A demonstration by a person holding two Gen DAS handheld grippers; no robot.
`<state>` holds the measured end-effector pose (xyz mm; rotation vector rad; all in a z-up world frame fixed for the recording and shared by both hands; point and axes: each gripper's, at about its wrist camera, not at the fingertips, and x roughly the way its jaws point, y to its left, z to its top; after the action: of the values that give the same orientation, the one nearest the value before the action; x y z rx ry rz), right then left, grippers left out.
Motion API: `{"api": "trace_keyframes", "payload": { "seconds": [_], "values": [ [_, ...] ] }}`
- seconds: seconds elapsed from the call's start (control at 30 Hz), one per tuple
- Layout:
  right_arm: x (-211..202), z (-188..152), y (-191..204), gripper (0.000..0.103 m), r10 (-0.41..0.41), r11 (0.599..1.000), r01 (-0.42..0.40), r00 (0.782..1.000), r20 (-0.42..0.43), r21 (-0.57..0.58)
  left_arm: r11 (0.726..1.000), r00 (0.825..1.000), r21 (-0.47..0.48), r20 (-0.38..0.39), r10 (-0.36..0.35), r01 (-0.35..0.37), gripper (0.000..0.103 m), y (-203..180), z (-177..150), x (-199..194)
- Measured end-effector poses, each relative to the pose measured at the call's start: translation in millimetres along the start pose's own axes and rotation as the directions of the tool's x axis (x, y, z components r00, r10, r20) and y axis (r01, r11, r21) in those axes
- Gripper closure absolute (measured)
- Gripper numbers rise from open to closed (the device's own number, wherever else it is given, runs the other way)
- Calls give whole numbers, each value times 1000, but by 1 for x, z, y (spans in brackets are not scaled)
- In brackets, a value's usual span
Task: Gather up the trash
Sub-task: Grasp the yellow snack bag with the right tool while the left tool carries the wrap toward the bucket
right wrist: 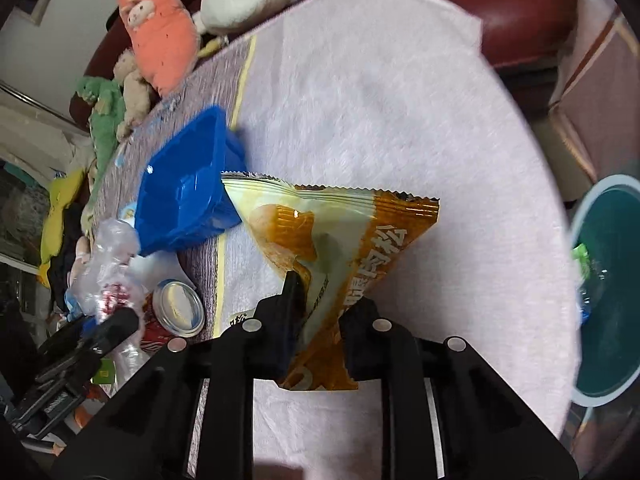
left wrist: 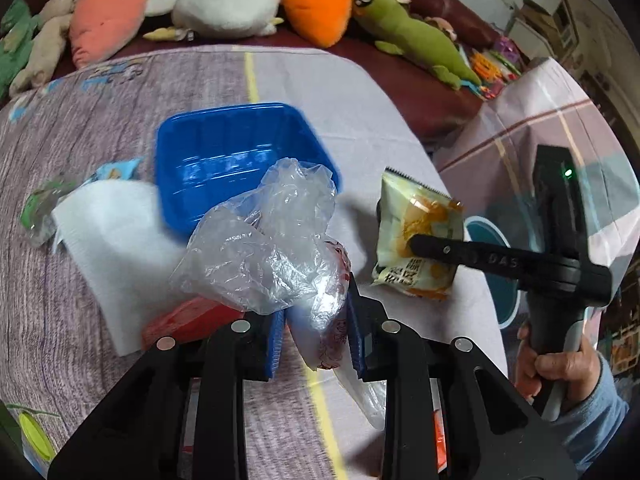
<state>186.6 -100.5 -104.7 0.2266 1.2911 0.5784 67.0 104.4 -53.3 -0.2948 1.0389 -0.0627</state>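
- Left gripper (left wrist: 316, 320): jaws clamped on a crumpled bag (left wrist: 272, 236), held over the bench (left wrist: 360, 92) near its front edge.
- Right gripper (right wrist: 320, 304): jaws pinching a wrapper (right wrist: 340, 236) above the bench's right edge, long axis pointing away, toothed end far.
- Bin (right wrist: 604, 292) beyond that edge.

Blue tray (left wrist: 240, 148); orange-cream snack packet (right wrist: 340, 240); clear bag (left wrist: 264, 240), red print; teal bin (right wrist: 608, 280).
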Motion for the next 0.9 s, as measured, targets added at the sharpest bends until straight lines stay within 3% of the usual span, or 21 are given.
{"api": "trace_keyframes", "payload": {
  "seconds": [0.27, 0.63, 0.73, 0.9],
  "values": [
    [-65, -7, -51, 85, -35, 998, 29, 993, 111, 53, 992, 998, 119, -57, -29, 35, 75, -69, 7, 21],
    [-151, -44, -172, 84, -132, 971, 69, 954, 269, 230, 947, 982, 307, -186, -37, 94, 75, -195, 10, 79],
    [-165, -59, -209, 84, -163, 953, 74, 943, 290, 295, 935, 974, 337, -224, -33, 109, 75, -226, 10, 103],
    [-170, -76, -255, 84, -185, 928, 76, 943, 276, 364, 927, 961, 358, -276, -8, 110, 75, -258, 8, 141]
  ]
}}
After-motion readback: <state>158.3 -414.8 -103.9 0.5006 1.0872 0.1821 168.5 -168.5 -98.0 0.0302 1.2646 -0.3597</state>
